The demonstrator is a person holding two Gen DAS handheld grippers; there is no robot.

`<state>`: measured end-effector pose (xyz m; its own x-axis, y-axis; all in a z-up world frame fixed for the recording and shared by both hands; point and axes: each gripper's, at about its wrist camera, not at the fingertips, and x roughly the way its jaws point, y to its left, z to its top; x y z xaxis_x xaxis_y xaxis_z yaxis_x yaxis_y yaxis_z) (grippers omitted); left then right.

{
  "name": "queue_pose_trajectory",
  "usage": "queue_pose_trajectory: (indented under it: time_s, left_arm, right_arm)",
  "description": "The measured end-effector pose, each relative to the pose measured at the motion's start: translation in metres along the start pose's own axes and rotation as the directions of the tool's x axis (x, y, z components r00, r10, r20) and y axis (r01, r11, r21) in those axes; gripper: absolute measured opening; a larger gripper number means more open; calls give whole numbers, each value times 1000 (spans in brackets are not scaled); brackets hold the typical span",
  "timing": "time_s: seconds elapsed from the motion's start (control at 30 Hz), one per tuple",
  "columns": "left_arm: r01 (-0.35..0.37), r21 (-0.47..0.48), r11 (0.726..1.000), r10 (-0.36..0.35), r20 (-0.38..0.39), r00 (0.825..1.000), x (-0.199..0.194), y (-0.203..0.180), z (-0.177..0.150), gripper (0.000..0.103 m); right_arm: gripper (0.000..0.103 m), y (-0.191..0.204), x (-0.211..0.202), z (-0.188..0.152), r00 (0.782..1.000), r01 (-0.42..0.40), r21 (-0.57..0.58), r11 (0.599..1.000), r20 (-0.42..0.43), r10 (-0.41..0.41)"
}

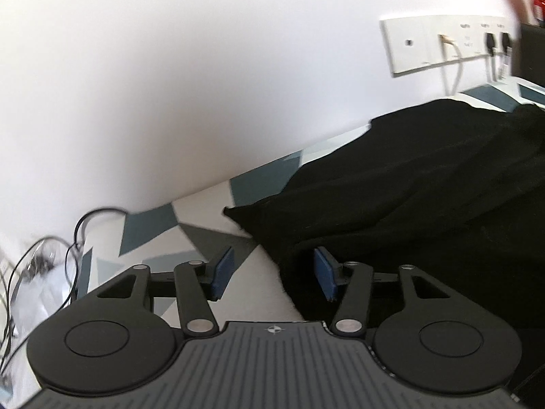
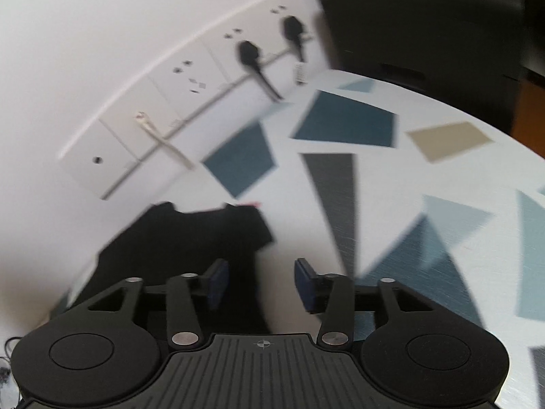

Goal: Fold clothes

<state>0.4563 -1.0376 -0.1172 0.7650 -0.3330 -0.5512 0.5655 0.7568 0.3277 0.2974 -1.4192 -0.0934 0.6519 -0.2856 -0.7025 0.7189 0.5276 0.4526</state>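
Note:
A black garment (image 1: 408, 197) lies spread on a white table (image 1: 204, 211) printed with blue and grey shapes. My left gripper (image 1: 274, 269) stands open over the garment's left edge: the right blue pad (image 1: 325, 277) is above the cloth, the left pad (image 1: 223, 269) above bare table, and neither presses on the cloth. In the right wrist view the same black garment (image 2: 184, 242) shows its right end with a short sleeve. My right gripper (image 2: 260, 284) is open there, straddling the garment's right edge, and grips nothing.
A white wall with a socket panel (image 1: 442, 46) and black plugs (image 2: 250, 56) runs behind the table. Loose cables (image 1: 44, 262) hang at the table's left end. A black chair back (image 2: 422, 24) stands at the far right of the table.

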Motion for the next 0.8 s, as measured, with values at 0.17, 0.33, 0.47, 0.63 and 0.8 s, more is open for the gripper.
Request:
queue_pose_trajectory:
  time_s: [0.17,0.33,0.47,0.63,0.8]
  left_arm:
    - [-14,-14,1000,13,-42,999,9,3,-1,52]
    - [-11,-62,998,7,-58,998,9,19,-7,52]
    - [4,-103,995,-10,-65,998,6,32,-8,53]
    - [-9,-56,998,5,-67,998,7,25,-12,53]
    - [-9,-74,997,5,-54,999,8,24,-8,53]
  right_arm:
    - [7,12,29,2,998,-1,10,1000,-67,1]
    - [6,33,-27,-1,996,-61,-111,992,51,67]
    - [7,13,-48,-12,998,-60,-39,997,21,61]
    - [10,-26,-29,-30,993,-12,128,992,-112,26]
    - [5,-14,-43,-15,999,-24,42,999,-26,25]
